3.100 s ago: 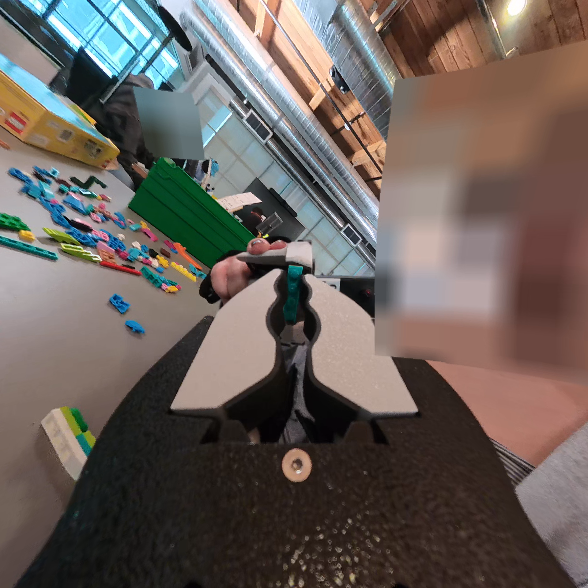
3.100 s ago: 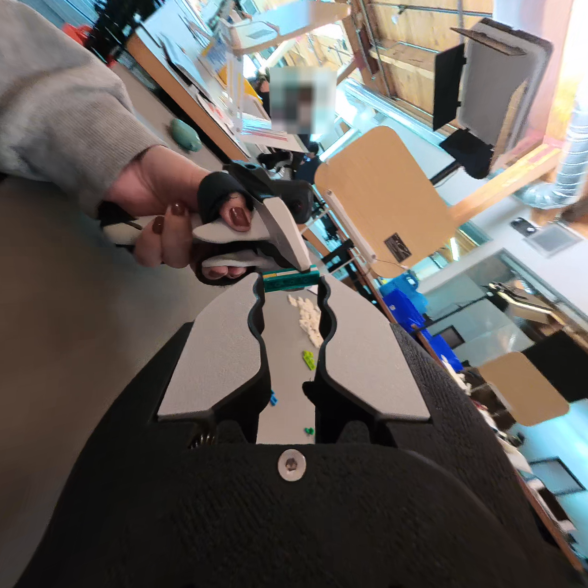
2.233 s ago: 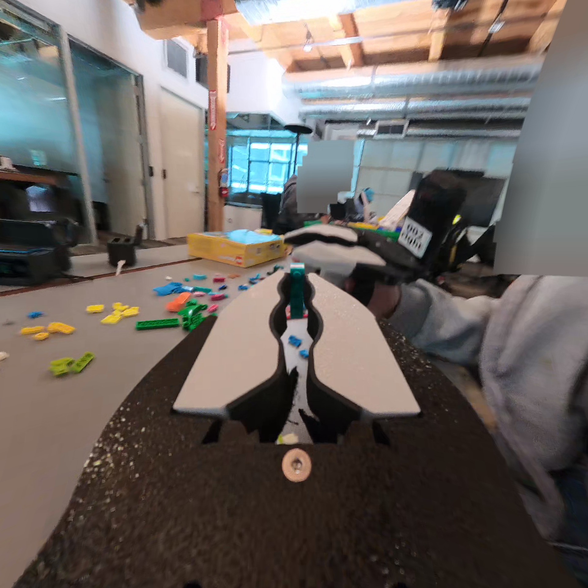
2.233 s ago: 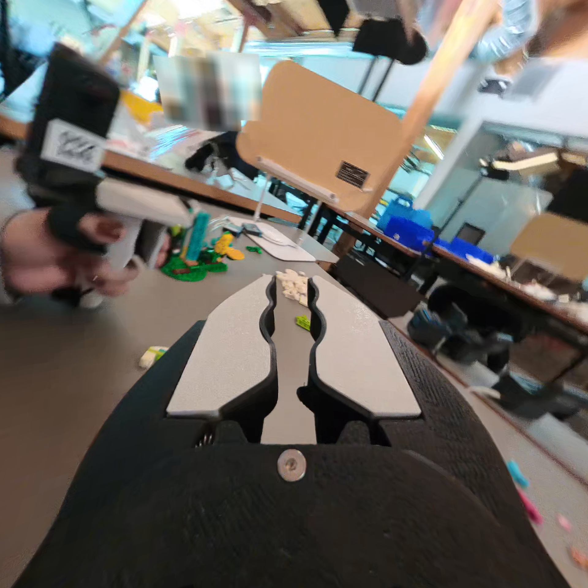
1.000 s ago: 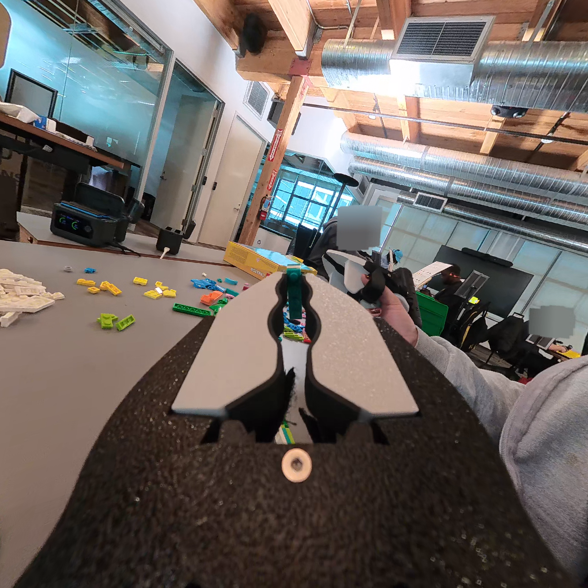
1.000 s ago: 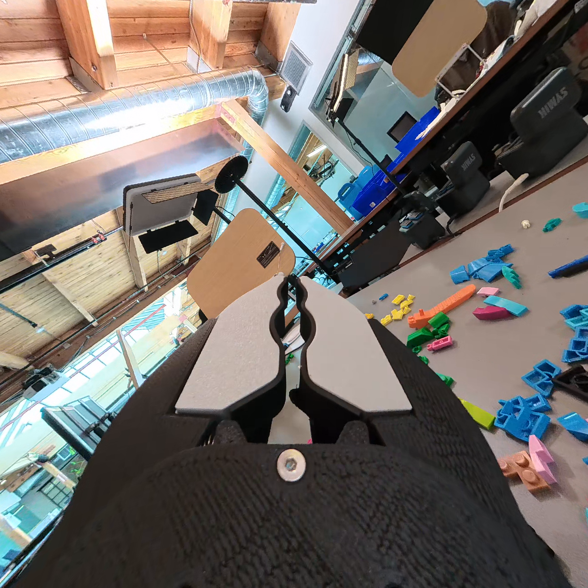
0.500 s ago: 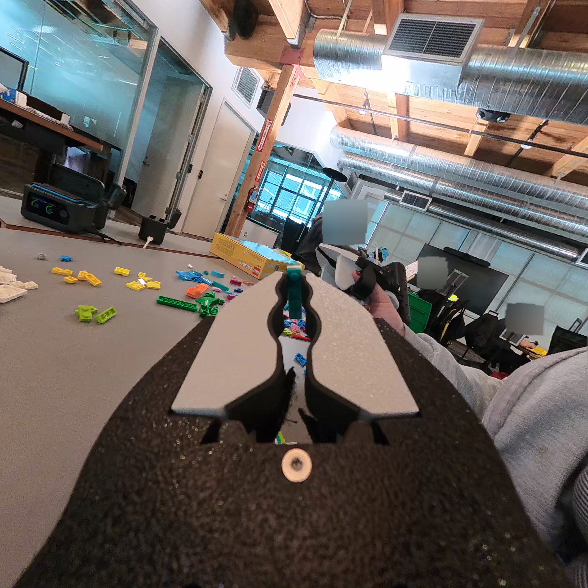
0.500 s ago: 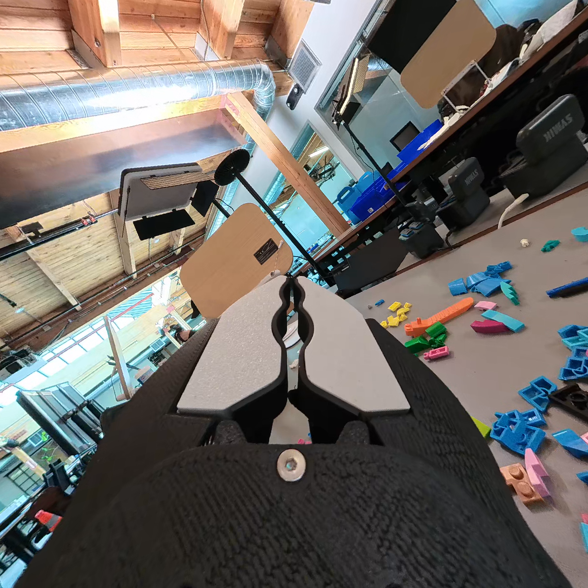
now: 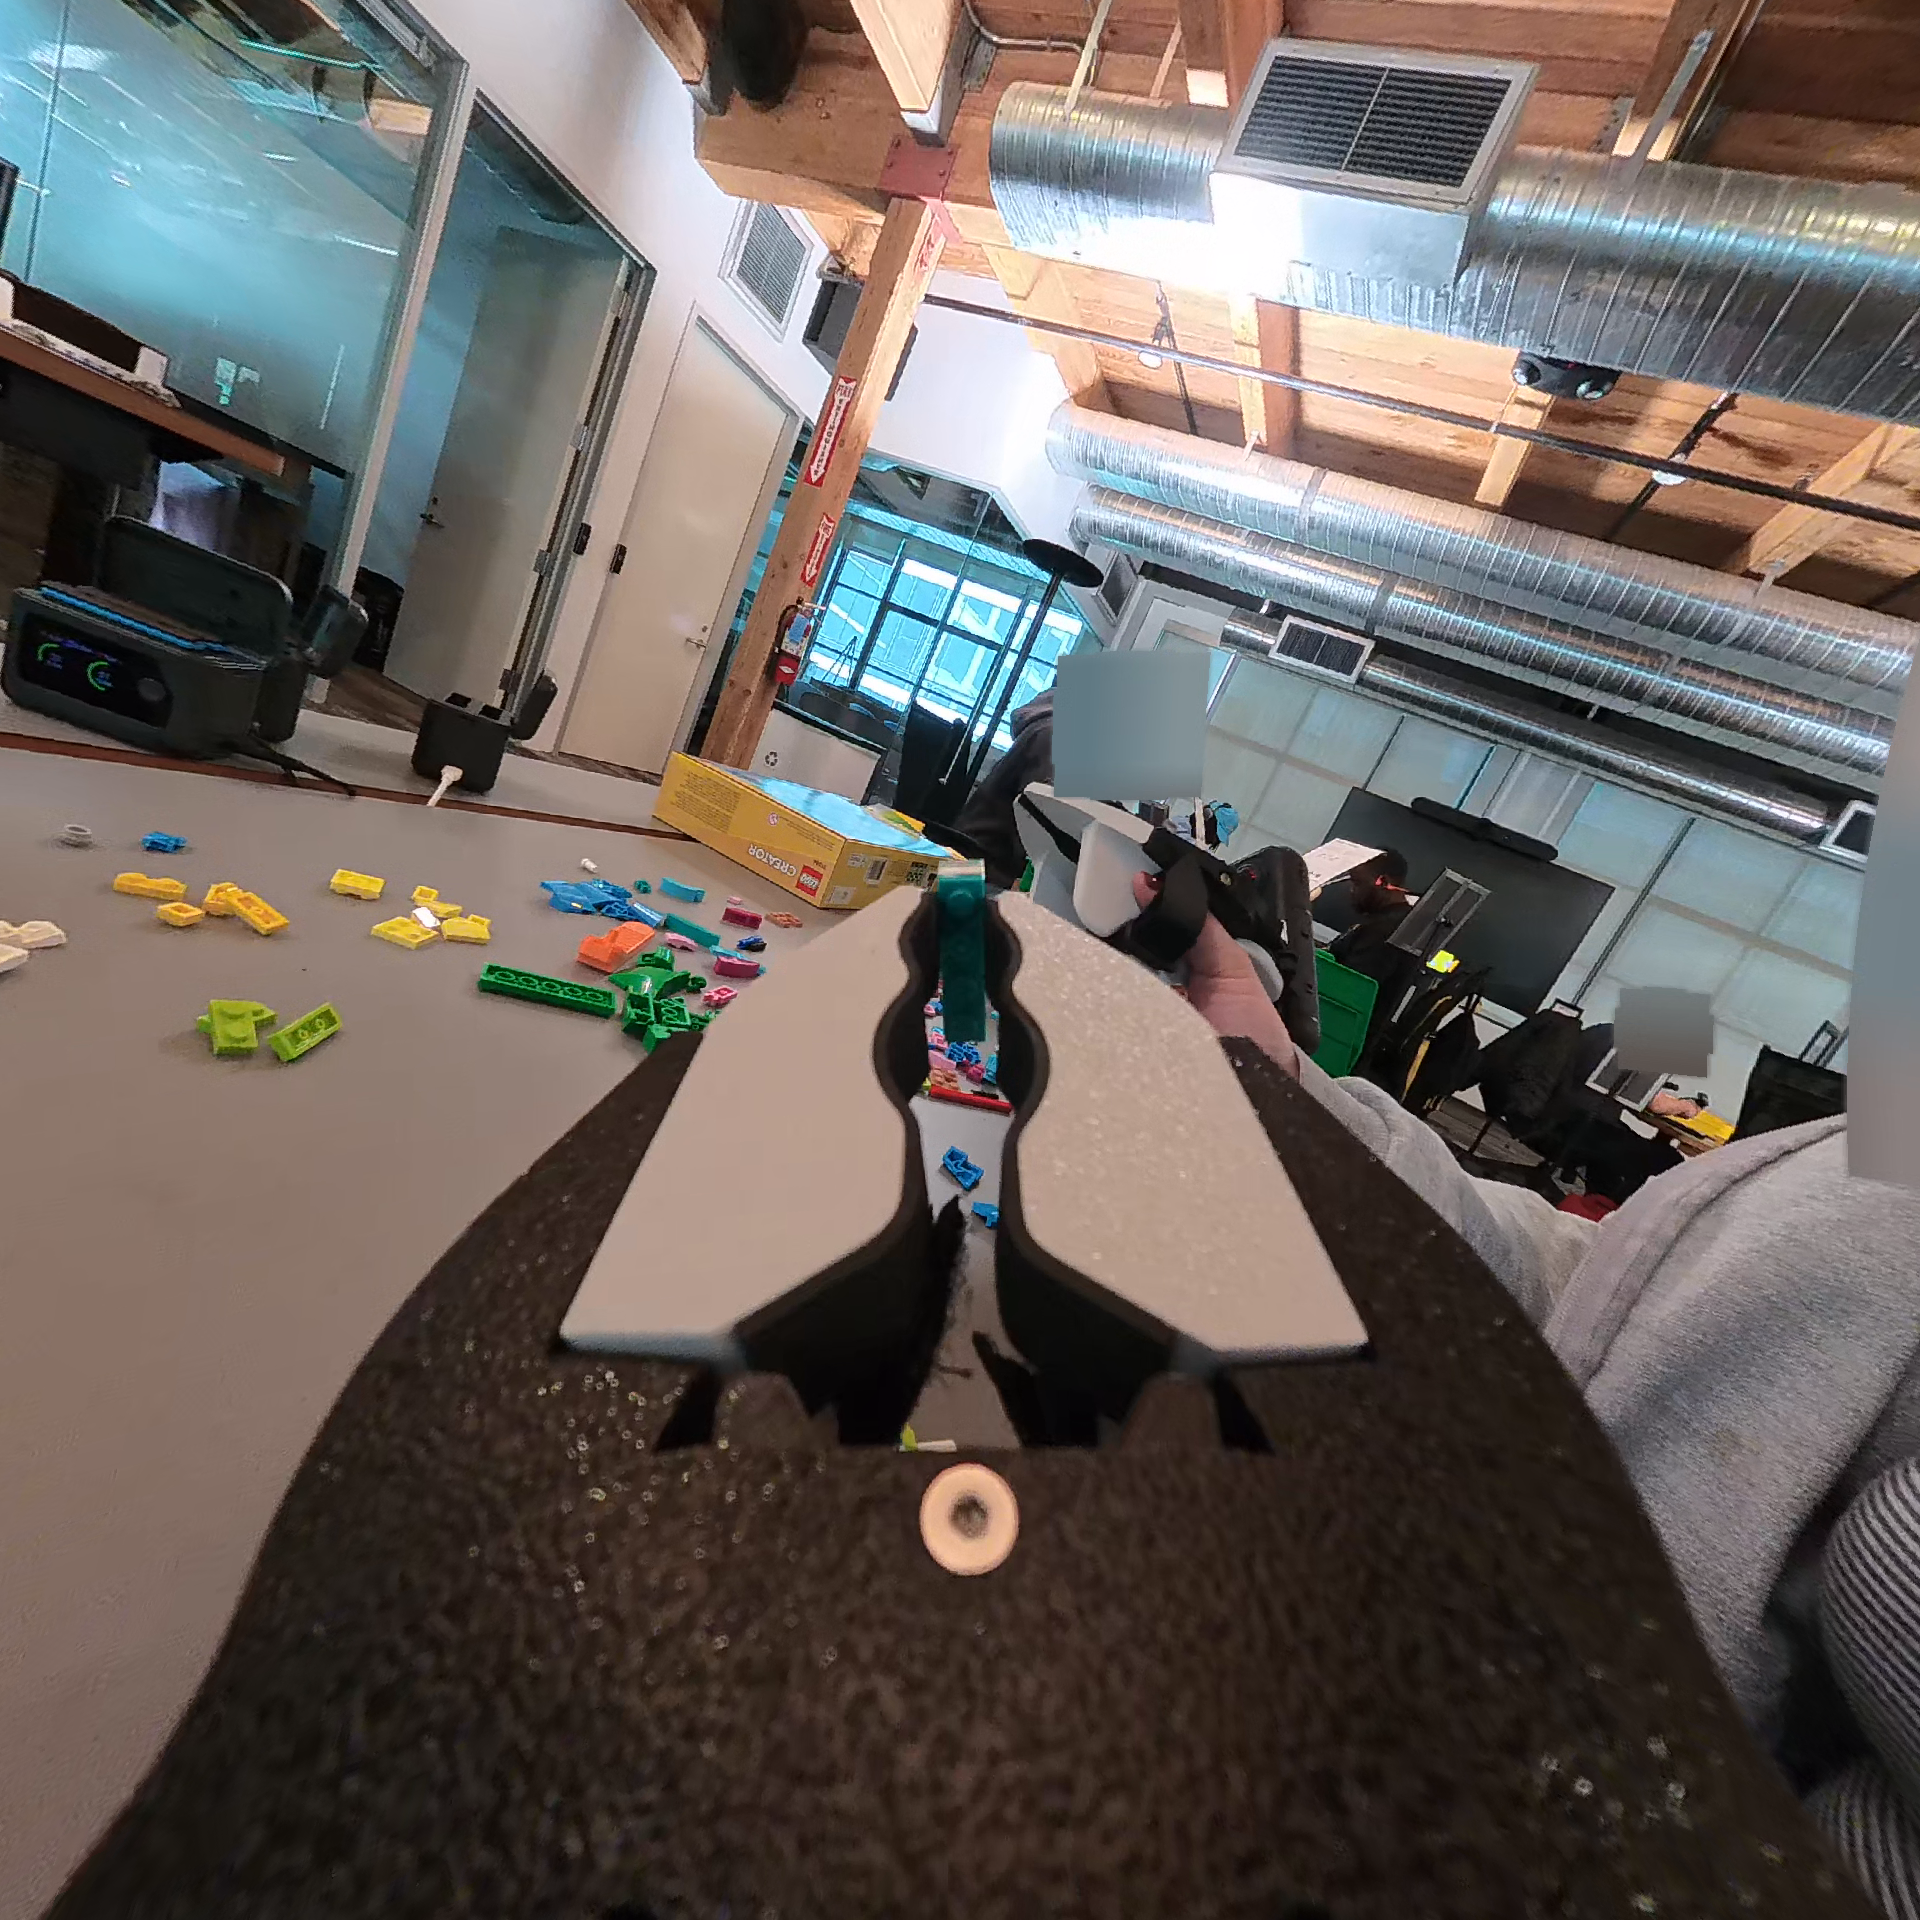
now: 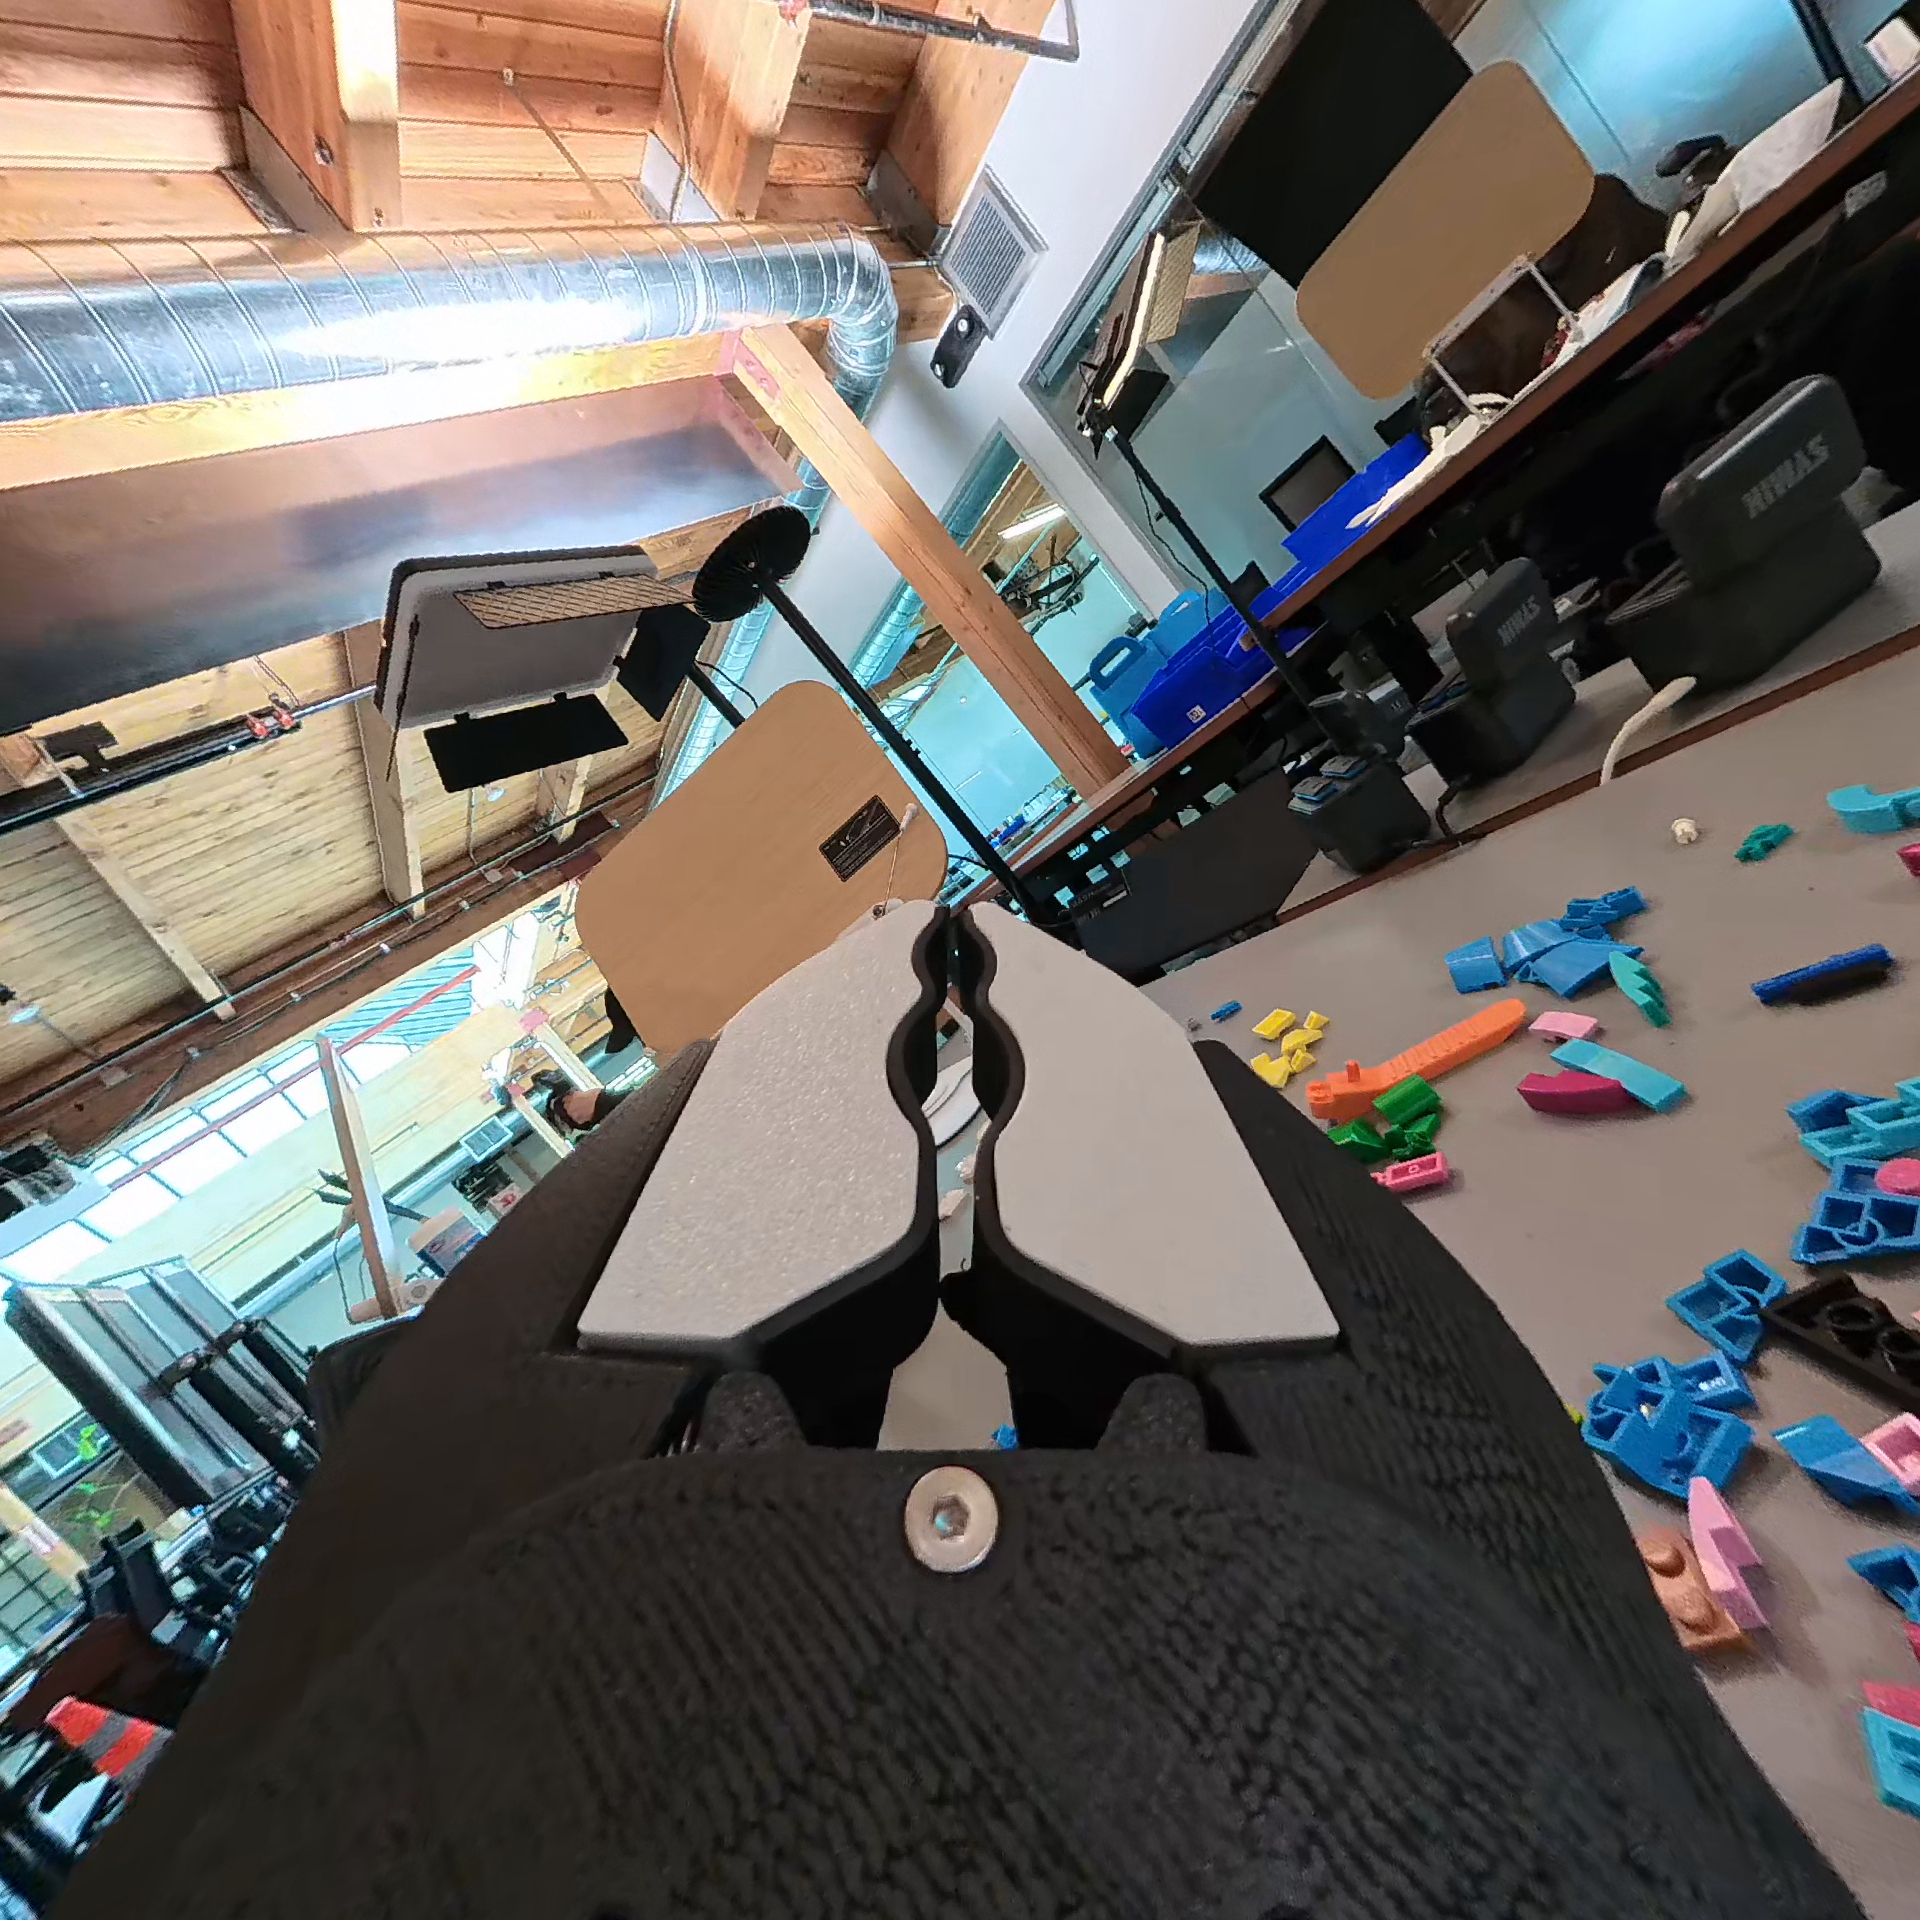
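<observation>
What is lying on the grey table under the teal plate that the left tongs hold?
Below the teal plate, small pink, blue and red bricks lie on the grey table. The fingers cover whatever lies beside them.

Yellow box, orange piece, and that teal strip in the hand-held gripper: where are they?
yellow box (image 9: 774, 831), left wrist view, its side face
orange piece (image 10: 1418, 1058), right wrist view, mid-length
teal strip (image 9: 961, 961), left wrist view, studded face

glossy plastic bricks (image 9: 544, 981), matt table (image 9: 208, 1195)
</observation>
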{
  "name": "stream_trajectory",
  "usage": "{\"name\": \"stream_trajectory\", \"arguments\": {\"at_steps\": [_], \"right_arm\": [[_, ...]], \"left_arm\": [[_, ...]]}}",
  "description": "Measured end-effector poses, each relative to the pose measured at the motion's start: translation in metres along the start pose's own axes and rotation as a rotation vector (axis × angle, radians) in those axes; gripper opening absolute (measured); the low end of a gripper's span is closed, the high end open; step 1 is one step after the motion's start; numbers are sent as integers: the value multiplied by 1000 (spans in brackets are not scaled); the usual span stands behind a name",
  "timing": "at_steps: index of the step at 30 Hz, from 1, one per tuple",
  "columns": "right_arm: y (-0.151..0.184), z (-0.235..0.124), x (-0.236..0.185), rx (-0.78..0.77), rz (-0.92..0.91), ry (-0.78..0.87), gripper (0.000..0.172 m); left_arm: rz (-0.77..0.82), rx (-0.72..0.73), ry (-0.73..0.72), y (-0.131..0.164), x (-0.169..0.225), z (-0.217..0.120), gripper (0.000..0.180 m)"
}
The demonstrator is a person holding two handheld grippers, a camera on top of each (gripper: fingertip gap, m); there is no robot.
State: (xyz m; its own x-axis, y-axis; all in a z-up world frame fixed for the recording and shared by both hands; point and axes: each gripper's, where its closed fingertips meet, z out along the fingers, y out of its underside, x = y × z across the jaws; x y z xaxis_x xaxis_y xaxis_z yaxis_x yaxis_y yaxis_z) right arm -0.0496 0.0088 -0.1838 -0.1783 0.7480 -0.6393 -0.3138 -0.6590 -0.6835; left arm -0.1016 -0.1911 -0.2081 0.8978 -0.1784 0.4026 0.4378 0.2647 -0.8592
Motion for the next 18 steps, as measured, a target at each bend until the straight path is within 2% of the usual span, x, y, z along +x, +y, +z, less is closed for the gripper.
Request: {"name": "stream_trajectory", "arguments": {"at_steps": [15, 18], "right_arm": [[2, 0, -3, -9, 5, -11, 0], [10, 4, -20, -55, -25, -110, 0]], "left_arm": [[-12, 3, -2, 0, -1, 0, 8], [-5, -54, 74, 8, 11, 4, 7]]}}
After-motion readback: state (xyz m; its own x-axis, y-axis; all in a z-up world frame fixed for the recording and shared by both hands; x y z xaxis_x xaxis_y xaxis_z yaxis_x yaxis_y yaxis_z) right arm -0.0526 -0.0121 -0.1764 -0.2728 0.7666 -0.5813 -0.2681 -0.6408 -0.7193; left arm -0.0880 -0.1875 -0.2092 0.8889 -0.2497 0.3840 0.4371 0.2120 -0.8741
